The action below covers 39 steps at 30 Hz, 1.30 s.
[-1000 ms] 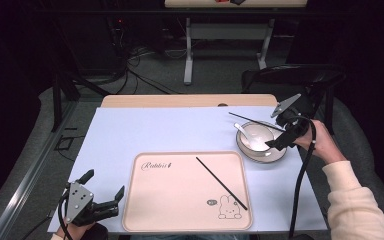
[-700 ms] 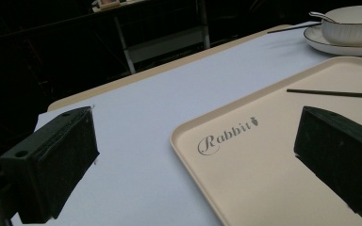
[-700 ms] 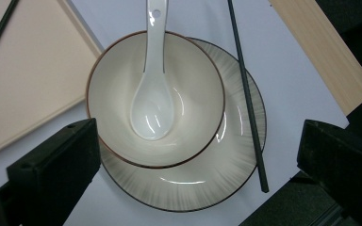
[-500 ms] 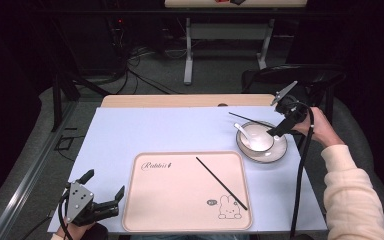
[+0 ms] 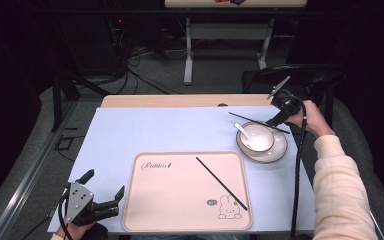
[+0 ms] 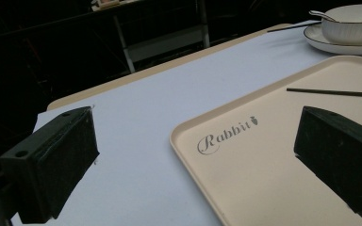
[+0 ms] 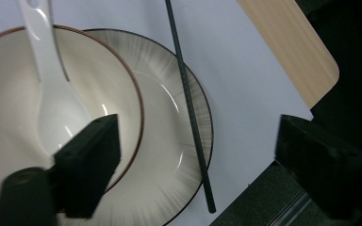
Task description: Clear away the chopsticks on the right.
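1. While the right gripper (image 5: 276,118) hangs over the far chopstick (image 5: 257,122), beyond the right far corner of the tray (image 5: 130,200), the job reads as about half done: gathering a pair of black chopsticks onto that tray.
2. Tray: beige, with rounded corners, a "Rabbit" mark and a small rabbit print. It lies on the pale blue table cover (image 5: 170,130) at the person's edge.
3. Chopstick, first (image 5: 221,183): it lies diagonally on the right half of the tray and nothing touches it. Judged as delivered.
4. Chopstick, second: off the tray, past its far right corner. It rests across the far rim of the plate (image 5: 275,152) and is not yet lifted.
5. Bowl (image 5: 256,138): white, standing on that plate, right of and beyond the tray. A white spoon (image 5: 243,132) sits inside it.
6. Right gripper, state: the jaws are apart and have just been closing. In the right gripper view the second chopstick (image 7: 191,117) lies between them, and neither pad presses on it.
7. Left gripper (image 5: 103,184): it rests just off the tray's near left corner with its jaws spread wide, holding nothing. In the left gripper view (image 6: 193,165) it looks across the tray's lettered corner.
8. Outstanding, by judgement: close on the second chopstick, lift it clear of the plate rim, carry it to the tray and lay it beside the first.
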Tool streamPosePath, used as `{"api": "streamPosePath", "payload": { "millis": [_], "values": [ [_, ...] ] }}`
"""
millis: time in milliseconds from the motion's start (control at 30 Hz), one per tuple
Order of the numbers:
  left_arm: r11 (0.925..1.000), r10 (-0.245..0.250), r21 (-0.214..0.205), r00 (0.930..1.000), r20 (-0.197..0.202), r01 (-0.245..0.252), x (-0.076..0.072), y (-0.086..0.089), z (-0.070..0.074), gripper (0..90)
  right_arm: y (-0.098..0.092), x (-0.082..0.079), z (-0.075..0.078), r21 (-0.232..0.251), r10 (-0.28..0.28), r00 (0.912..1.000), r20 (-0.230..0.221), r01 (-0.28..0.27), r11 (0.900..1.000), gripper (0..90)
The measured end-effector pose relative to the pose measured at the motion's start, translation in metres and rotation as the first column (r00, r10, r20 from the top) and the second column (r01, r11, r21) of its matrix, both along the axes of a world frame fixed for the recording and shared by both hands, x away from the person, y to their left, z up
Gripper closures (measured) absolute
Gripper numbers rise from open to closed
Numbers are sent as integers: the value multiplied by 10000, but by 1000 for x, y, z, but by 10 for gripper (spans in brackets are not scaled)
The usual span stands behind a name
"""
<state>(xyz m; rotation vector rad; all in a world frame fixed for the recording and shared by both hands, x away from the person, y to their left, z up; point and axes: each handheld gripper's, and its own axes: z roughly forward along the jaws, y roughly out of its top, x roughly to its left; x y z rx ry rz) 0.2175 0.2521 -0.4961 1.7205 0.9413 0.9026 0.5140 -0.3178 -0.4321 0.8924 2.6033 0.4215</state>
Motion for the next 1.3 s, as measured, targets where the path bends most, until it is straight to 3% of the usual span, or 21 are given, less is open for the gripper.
{"api": "streamPosePath", "payload": {
  "millis": [100,233,267,333,433,467,500,533,567,700,967,1167,1200,1233,1300],
  "values": [
    [10000,-5,20,10000,-4,5,0,0,0,0,-1,7,-13,-139,-480,9987,-167,477,9988,292],
    [10000,15,-27,10000,2,-15,0,0,0,0,-4,17,-29,-203,-729,9968,-318,723,9972,419],
    [10000,28,-59,10000,0,-28,0,0,0,0,-6,21,-33,-229,-527,9979,-375,519,9984,446],
    [10000,18,-27,10000,7,-18,0,0,0,0,-5,23,-42,-387,-756,9952,-617,733,9966,502],
    [10000,18,-28,10000,2,-18,0,0,0,0,-5,28,-50,-453,-599,9956,-721,567,9974,569],
    [10000,15,-32,10000,9,-15,0,0,0,0,-4,27,-53,-385,-785,9939,-773,757,9964,602],
    [10000,26,-62,10000,2,-26,0,0,0,0,-4,30,-54,-576,-511,9957,-775,467,9972,630],
    [10000,27,-67,10000,8,-27,0,0,0,0,-2,28,-56,-526,-764,9929,-909,718,9960,657],
    [10000,31,-67,10000,4,-31,0,0,0,0,-3,30,-57,-598,-645,9941,-873,594,9964,684],
    [10000,33,-55,10000,10,-32,0,0,0,0,-3,28,-61,-646,-886,9902,-1079,820,9945,735],
    [10000,37,-61,10000,5,-37,0,0,0,0,-3,22,-70,-906,-341,9920,-1214,231,9956,829],
    [10000,29,-17,10000,-1,-29,0,0,0,0,-7,13,-69,-471,-496,9927,-1103,446,9979,851],
    [10000,25,-11,10000,-2,-25,0,0,0,0,-6,10,-68,-366,-864,9891,-1195,826,9959,852],
    [10000,22,-8,10000,-3,-22,0,0,0,0,-8,10,-65,-394,-628,9929,-1010,591,9975,852],
    [10000,14,5,10000,-5,-14,0,0,0,0,-9,5,-59,-183,-970,9908,-944,957,9952,853]
  ]
}}
